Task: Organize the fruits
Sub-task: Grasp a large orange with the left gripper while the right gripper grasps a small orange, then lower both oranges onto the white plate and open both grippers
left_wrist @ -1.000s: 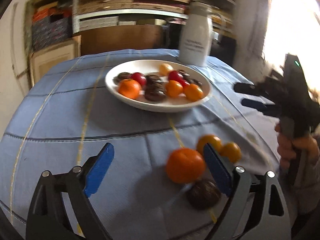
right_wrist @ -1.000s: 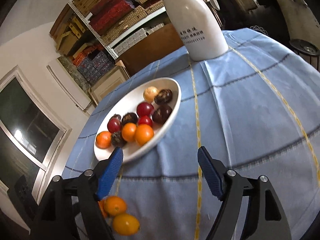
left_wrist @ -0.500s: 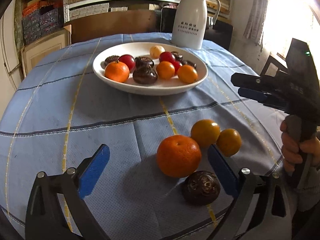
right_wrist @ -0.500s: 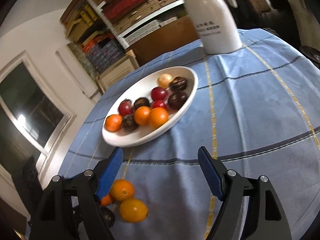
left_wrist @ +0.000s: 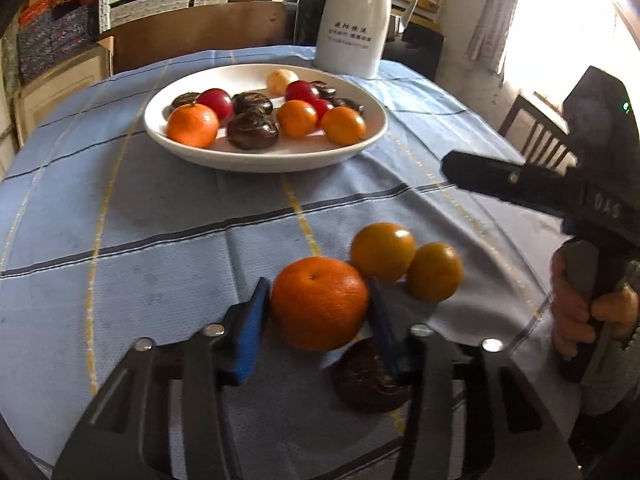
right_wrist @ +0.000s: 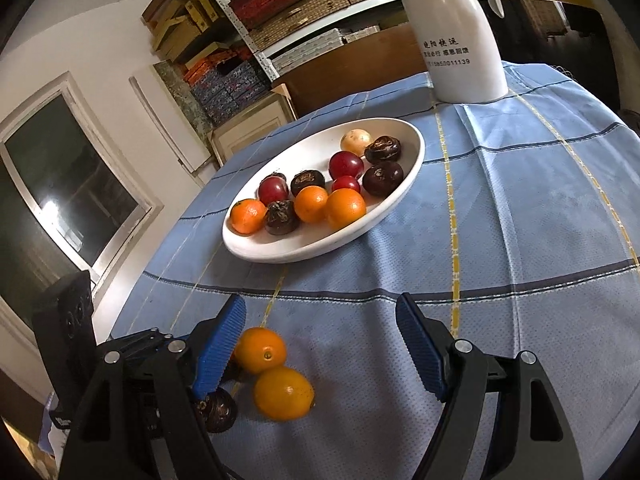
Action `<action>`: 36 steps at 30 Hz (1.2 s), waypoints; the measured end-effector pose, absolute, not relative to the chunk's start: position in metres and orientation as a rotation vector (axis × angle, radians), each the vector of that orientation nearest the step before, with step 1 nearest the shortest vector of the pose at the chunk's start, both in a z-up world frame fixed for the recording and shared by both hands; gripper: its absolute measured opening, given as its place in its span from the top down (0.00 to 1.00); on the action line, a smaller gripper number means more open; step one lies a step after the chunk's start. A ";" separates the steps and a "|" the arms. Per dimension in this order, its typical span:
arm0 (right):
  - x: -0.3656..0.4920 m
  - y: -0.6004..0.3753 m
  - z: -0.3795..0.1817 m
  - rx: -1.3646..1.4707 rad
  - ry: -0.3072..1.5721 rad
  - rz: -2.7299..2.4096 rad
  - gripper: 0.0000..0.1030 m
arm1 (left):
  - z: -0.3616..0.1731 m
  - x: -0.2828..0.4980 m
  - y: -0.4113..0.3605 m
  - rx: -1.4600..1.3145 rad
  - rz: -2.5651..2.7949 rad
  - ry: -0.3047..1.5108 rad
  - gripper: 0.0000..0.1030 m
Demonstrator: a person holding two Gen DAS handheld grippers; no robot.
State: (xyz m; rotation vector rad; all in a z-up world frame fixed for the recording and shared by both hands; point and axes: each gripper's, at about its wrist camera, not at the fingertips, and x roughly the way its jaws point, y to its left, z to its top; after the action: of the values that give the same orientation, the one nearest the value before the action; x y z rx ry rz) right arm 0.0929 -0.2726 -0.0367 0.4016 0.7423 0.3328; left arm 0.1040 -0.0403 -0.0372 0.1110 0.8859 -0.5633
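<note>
My left gripper (left_wrist: 318, 306) is shut on a large orange tangerine (left_wrist: 319, 303) that rests on the blue tablecloth. Two smaller oranges (left_wrist: 383, 251) (left_wrist: 435, 271) lie just behind it, and a dark brown fruit (left_wrist: 370, 378) lies in front of it, partly under the right finger. A white plate (left_wrist: 256, 156) farther back holds several oranges, red fruits and dark fruits. My right gripper (right_wrist: 320, 344) is open and empty above the cloth, with the two small oranges (right_wrist: 260, 350) (right_wrist: 283, 392) near its left finger. The plate (right_wrist: 414, 160) lies beyond it.
A tall white jug (left_wrist: 354, 28) (right_wrist: 460, 40) stands behind the plate at the table's far edge. Shelves with boxes fill the back wall. A wooden chair (left_wrist: 532, 132) stands to the right of the table. The right gripper's body (left_wrist: 560, 192) hangs over the table's right side.
My left gripper has moved forward and closed its fingers on the large tangerine. The right gripper has shifted slightly and stays open.
</note>
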 end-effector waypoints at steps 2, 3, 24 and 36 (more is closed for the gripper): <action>0.089 -0.271 -0.038 0.397 0.749 0.349 0.24 | -0.036 0.105 -0.037 0.091 -0.557 0.885 0.56; 0.086 -0.269 -0.038 0.390 0.755 0.360 0.24 | -0.035 0.106 -0.032 0.072 -0.539 0.877 0.56; 0.081 -0.222 -0.056 0.179 0.943 0.432 0.62 | -0.039 0.123 -0.003 -0.004 -0.409 0.900 0.55; 0.080 -0.255 -0.054 0.396 0.871 0.460 0.62 | -0.030 0.114 -0.003 -0.017 -0.439 0.845 0.56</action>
State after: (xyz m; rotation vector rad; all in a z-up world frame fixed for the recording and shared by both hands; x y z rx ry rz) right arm 0.0802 -0.2551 -0.0538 0.3963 0.8713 0.4601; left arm 0.1142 -0.0026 -0.0296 -0.0165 0.8453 -0.4391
